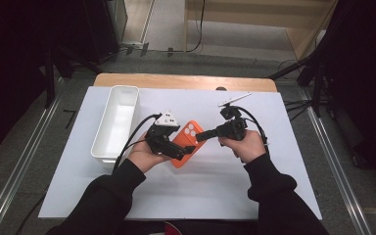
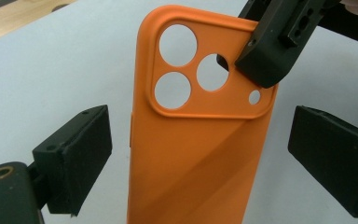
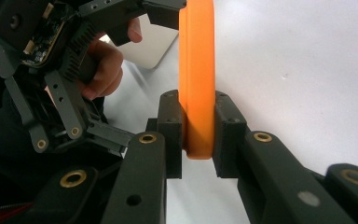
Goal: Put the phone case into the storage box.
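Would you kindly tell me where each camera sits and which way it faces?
High view: above the person's side, looking forward and down on the table; both forearms and hands enter below.
Left gripper view: rides the left gripper, looking along its open jaws at the orange phone case.
Right gripper view: rides the right gripper, jaws clamped on the case's edge.
All views share the case.

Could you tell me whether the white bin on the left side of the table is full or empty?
Empty. In the high view the white bin shows a bare white floor and walls, with nothing lying inside it.
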`<state>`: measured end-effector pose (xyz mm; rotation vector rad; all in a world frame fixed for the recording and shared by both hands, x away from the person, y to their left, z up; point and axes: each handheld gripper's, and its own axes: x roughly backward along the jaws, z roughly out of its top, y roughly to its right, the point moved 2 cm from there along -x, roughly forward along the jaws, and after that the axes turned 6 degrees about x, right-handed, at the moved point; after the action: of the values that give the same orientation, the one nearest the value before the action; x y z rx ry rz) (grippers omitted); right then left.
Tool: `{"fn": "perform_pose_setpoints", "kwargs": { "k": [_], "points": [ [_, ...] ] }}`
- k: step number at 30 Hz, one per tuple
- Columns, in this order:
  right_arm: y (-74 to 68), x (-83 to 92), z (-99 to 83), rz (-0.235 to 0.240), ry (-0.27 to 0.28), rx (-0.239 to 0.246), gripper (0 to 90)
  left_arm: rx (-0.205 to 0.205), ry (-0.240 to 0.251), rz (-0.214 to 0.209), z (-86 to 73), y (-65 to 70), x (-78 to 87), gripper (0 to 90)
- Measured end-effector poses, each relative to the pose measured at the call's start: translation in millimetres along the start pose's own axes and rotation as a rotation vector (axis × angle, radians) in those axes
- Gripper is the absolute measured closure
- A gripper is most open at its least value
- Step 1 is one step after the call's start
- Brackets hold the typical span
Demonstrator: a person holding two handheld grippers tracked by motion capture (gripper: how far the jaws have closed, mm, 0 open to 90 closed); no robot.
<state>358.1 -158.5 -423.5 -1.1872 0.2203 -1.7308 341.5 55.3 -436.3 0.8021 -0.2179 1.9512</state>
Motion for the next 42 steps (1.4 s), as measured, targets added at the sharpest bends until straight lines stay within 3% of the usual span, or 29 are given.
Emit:
{"fn": "perform_pose_setpoints", "kwargs": {
  "k": [12,34,36,42],
  "points": [
    [-4.0,0.5,4.8,0.006,0.019,-0.013,75.1,-0.04,-0.021,0.074,0.1,3.2,-7.7,6.1],
    [-7.0,-3.7,8.1,0.006,0.029,-0.036,75.1,-0.054,0.005,0.118,-0.2,6.7,-17.1,6.5],
    [-7.1,-4.0,8.0,0.005,0.03,-0.035,75.1,-0.065,0.008,0.131,-0.5,7.6,-17.0,11.8],
    [-6.1,-4.6,7.6,-0.004,0.03,-0.043,75.1,-0.064,0.003,0.143,-0.8,8.3,-18.1,13.8]
  ]
}}
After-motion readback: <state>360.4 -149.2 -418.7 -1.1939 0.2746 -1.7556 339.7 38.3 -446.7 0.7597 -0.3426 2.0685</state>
